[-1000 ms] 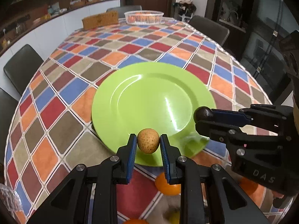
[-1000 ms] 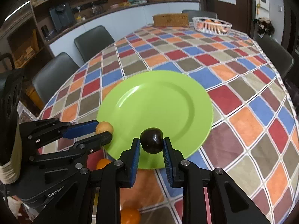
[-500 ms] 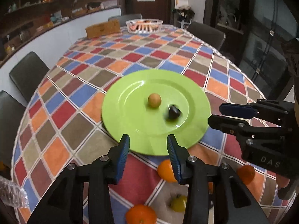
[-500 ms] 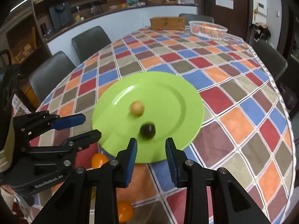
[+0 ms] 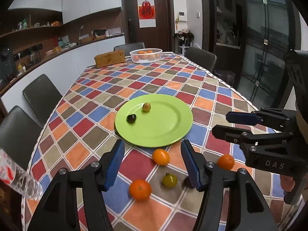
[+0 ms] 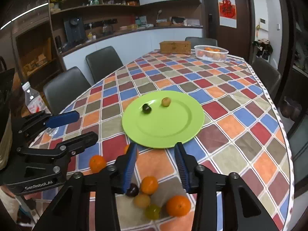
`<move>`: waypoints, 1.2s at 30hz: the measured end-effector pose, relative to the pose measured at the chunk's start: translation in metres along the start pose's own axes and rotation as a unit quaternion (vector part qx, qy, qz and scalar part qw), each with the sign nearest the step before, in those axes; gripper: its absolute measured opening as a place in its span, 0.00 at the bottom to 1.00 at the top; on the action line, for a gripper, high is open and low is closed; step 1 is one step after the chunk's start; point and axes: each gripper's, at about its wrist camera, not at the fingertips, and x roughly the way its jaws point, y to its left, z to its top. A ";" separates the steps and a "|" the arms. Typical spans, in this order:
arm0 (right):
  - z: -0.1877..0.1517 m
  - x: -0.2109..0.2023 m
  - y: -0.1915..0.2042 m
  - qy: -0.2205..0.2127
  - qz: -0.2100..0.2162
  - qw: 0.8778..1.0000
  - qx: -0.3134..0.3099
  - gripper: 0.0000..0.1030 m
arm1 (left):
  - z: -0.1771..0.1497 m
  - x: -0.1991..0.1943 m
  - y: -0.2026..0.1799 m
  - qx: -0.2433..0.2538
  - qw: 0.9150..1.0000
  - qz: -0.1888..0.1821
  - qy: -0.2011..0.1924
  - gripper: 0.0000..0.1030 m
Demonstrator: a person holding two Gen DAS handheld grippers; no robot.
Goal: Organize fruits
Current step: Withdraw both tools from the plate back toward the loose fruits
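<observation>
A green plate (image 5: 169, 132) (image 6: 173, 129) lies on the checked tablecloth and holds a small tan fruit (image 5: 146, 107) (image 6: 166, 101) and a dark plum (image 5: 131, 118) (image 6: 146, 108). Loose fruit lies in front of the plate: oranges (image 5: 161, 156) (image 5: 140, 190) (image 5: 225, 161) (image 6: 178, 205), a green fruit (image 5: 169, 180) (image 6: 152, 211), another dark plum (image 6: 132, 190) and a tan fruit (image 6: 142, 200). My left gripper (image 5: 153, 163) is open and empty above the loose fruit. My right gripper (image 6: 156, 167) is open and empty, also above them.
A white basket of oranges (image 5: 145, 55) (image 6: 211, 53) and a wicker box (image 5: 110, 58) (image 6: 175, 47) stand at the table's far end. A plastic bottle (image 6: 34, 101) stands at the left edge. Dark chairs (image 5: 41, 96) surround the table.
Both grippers let go of their fruit onto the plate, opened wide and drew back and up. The tan fruit and the plum rolled to the plate's far left.
</observation>
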 end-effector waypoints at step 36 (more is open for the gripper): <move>-0.092 -0.008 0.017 0.038 -0.069 0.993 0.088 0.44 | -0.086 -0.005 0.014 0.018 0.998 0.056 0.010 0.65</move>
